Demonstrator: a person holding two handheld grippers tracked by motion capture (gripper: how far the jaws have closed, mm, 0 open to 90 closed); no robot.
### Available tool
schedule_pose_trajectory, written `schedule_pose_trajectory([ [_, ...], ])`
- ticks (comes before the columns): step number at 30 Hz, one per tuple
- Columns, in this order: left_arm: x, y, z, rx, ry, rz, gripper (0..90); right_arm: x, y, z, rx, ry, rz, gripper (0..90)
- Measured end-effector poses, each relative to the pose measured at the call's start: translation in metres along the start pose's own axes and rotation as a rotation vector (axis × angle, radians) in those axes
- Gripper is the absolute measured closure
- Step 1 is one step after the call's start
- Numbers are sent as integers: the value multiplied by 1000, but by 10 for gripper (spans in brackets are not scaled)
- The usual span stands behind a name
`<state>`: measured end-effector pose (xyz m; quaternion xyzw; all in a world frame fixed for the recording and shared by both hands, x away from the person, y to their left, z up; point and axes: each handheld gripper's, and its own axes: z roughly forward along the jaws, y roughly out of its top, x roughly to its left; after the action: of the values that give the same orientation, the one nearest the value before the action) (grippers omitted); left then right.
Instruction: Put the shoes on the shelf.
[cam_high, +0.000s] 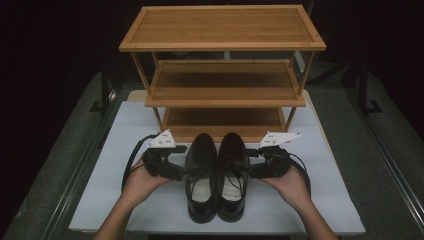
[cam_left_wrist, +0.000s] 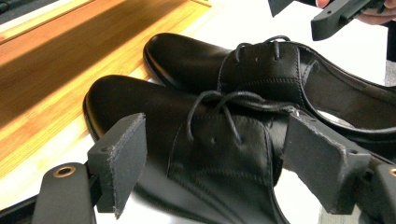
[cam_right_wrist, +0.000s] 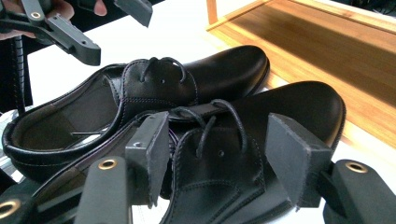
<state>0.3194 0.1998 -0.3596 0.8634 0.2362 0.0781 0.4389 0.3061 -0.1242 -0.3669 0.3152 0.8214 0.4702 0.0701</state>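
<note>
1. Pair of black lace-up dress shoes: left shoe (cam_high: 201, 175) and right shoe (cam_high: 231, 172), side by side and touching, toes toward the bamboo rack (cam_high: 222, 75), heels near the front edge of the white table top (cam_high: 100, 200), mid-width.
2. Handling, my read: smooth polished leather, likely slippery on the toe cap; sole and heel stiff, collar and lace flaps soft and will deform. Moderate weight, not fragile.
3. Where I'd grip: across the laced vamp or the side wall by the opening, not the glossy toe.
4. Left gripper (cam_left_wrist: 212, 163): jaws spread wide, straddling the left shoe's lace area, pads not yet pressing from what I see.
5. Right gripper (cam_right_wrist: 219, 161): same, jaws apart either side of the right shoe's laces, nothing clamped.
6. Rack: three slatted wooden shelves with raised rims, standing at the table's far edge; bottom shelf just beyond the toes.
7. Table top matte white, dark surround.
</note>
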Motion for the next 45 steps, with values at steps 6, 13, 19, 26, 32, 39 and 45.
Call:
schedule_pose_trajectory([
  [6,-3,0,9,22,-1,12,211,-1,-2,9,17,2,7,394],
  [13,-6,-5,15,60,5,32,213,0,-8,17,35,4,9,395],
  [19,-5,-11,17,55,-18,26,272,0,-13,20,48,0,8,415],
  [26,-7,-13,14,48,-45,56,535,4,-15,21,52,17,1,524],
  [32,-12,-12,11,60,-40,32,732,6,-14,19,53,48,29,743],
  [39,-19,-12,11,59,16,14,867,11,-14,18,53,15,-12,864],
  [45,-21,-12,4,28,105,12,869,12,-13,11,22,-26,4,866],
])
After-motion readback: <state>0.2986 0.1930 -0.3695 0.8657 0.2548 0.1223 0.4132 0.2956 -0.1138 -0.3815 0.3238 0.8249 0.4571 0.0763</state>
